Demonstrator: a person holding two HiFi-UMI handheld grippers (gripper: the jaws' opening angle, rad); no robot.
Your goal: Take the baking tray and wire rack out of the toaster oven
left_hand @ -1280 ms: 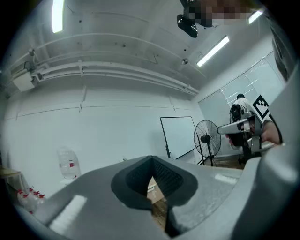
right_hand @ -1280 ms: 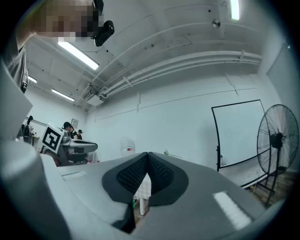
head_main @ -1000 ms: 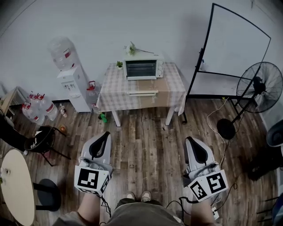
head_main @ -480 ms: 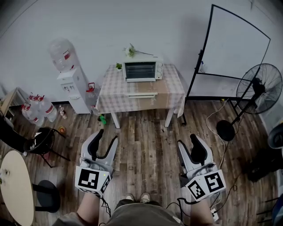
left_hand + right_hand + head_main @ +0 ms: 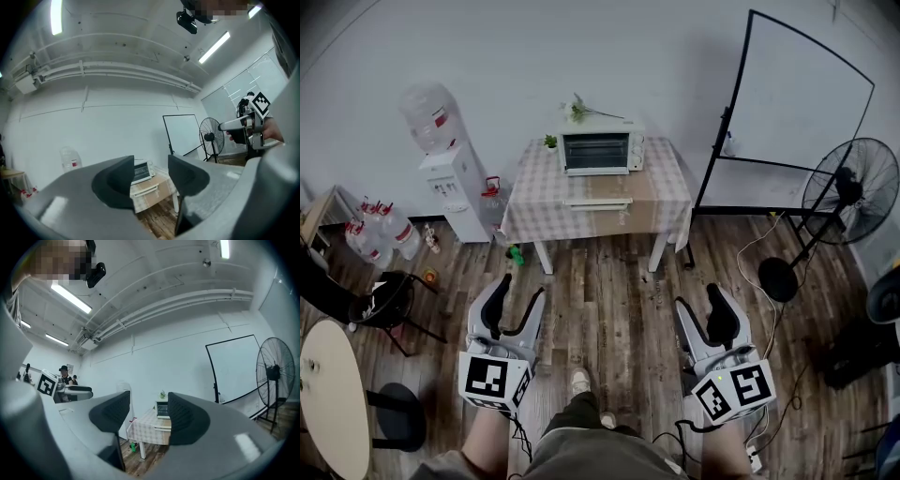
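Your left gripper point(image 5: 518, 289) hangs empty with jaws wide apart, the toaster oven point(image 5: 598, 150) sits door-closed on the checked table point(image 5: 534, 192) well ahead of you, baking tray and wire rack unseen and likely inside, and your right gripper point(image 5: 698, 300), jaws just opened wide, grips nothing: all remains.

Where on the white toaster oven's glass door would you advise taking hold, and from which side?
Probably the door's top edge on the white toaster oven, coming from the front: it stands against the wall on the checked-cloth table, shut door facing the room. The handle is too small to see.
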